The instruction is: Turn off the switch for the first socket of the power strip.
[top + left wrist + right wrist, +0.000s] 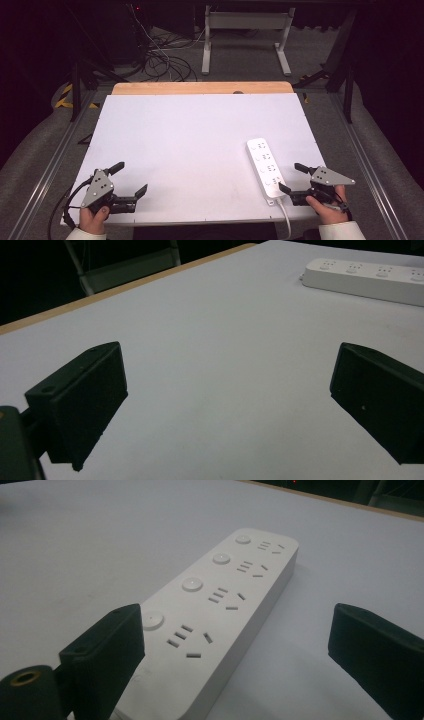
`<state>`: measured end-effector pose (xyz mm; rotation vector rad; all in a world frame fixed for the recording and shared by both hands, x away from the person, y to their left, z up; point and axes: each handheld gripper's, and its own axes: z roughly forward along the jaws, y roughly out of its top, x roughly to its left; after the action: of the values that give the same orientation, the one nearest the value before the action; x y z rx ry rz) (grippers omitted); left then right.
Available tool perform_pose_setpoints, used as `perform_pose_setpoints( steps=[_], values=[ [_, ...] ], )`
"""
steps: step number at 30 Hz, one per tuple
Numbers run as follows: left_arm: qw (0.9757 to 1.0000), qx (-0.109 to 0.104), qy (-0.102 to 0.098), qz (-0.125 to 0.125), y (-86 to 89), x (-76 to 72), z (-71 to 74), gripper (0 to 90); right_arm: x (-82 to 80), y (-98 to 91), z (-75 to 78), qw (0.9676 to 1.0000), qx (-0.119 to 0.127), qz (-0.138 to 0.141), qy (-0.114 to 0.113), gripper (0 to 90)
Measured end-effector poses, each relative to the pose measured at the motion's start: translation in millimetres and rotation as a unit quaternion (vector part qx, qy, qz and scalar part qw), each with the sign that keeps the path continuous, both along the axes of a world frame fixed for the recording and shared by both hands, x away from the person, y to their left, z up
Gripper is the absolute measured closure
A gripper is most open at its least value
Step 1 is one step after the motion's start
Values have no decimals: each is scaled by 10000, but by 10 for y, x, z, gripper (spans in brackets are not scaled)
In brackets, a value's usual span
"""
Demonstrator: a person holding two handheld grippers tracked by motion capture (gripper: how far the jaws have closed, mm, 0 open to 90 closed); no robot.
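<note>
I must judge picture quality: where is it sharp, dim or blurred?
High view: white table evenly lit, surroundings dark. Left gripper view: dim, near tongs soft. Right gripper view: power strip fairly sharp, faint shadow at its right.

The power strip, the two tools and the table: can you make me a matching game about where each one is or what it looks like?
Things:
1. power strip
2. left tool
3. right tool
4. table

Descriptions:
A. open, over bare table, far from the strip
B. white, lying flat, four sockets with round buttons
C. open, right at the strip's cord end
D. white top with a wooden far edge

Pairs: 1-B, 2-A, 3-C, 4-D
</note>
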<state>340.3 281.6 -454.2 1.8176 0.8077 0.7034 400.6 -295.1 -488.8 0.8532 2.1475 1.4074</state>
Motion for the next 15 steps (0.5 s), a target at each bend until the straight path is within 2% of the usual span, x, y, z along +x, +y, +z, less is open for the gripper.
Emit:
perform_pose_setpoints(
  steps=[3, 11, 15],
  values=[
    [10000, 9, 15, 7, -4, 12, -4, 22, 7, 8, 10, 9999, 93, -4, -62, 86],
    [10000, -36, 3, 42, -11, 9, -2, 22, -15, 13, 75, 9996, 158, 27, -236, 89],
    [10000, 8, -36, 37, -5, 6, 5, 22, -17, 19, 71, 9996, 164, 51, -240, 92]
  ],
)
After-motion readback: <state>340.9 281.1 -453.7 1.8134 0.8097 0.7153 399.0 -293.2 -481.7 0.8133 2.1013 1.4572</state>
